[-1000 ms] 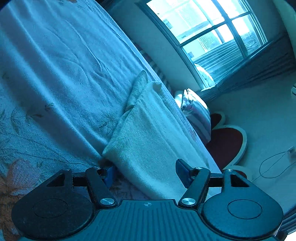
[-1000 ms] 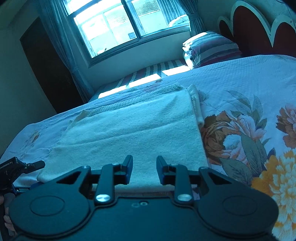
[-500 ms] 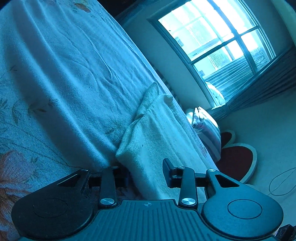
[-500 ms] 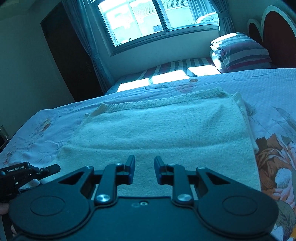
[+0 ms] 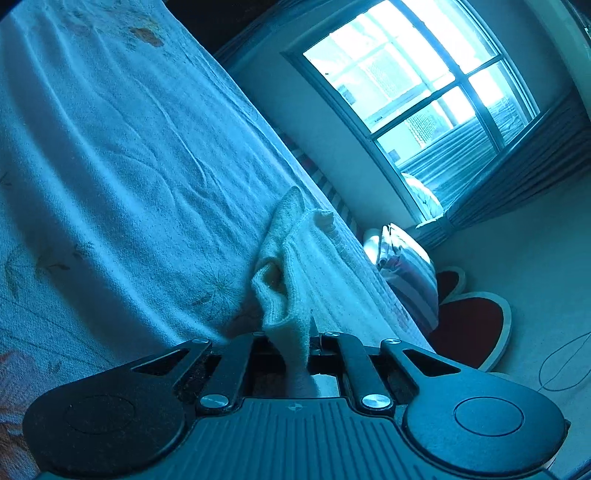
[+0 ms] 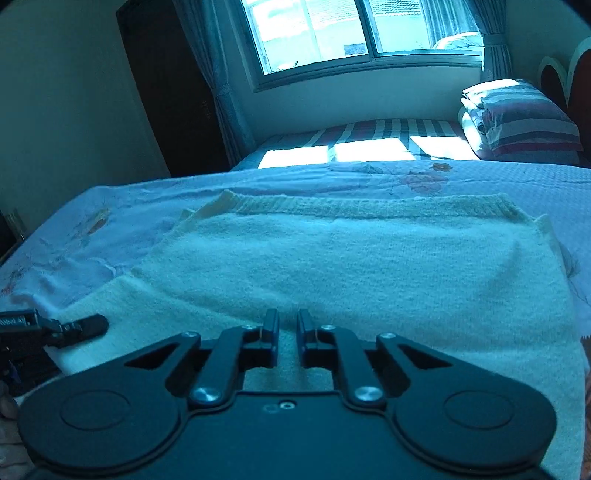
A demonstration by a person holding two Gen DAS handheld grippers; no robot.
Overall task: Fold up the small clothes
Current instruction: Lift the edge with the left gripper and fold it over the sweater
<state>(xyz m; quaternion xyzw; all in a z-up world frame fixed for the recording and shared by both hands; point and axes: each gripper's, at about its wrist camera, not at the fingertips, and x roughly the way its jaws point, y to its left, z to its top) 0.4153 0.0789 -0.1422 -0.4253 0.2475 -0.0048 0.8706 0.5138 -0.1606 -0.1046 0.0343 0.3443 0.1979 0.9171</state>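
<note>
A cream knitted garment (image 6: 351,266) lies flat on the bed, its ribbed hem at the far side. My left gripper (image 5: 291,343) is shut on the garment's near corner (image 5: 288,314), which bunches up between the fingers; it also shows at the left edge of the right wrist view (image 6: 74,326). My right gripper (image 6: 287,332) sits low over the garment's near edge, its jaws nearly closed with a narrow gap; fabric shows in the gap, and I cannot tell if it is pinched.
The bed has a pale blue floral bedspread (image 5: 110,166). A striped folded quilt (image 6: 517,118) lies by the red headboard (image 5: 476,325). A window (image 6: 332,33) and a dark wardrobe (image 6: 166,85) stand beyond the bed.
My left gripper closed from wide open onto the garment's corner and the fabric bunched up. My right gripper narrowed its gap and moved in over the near edge.
</note>
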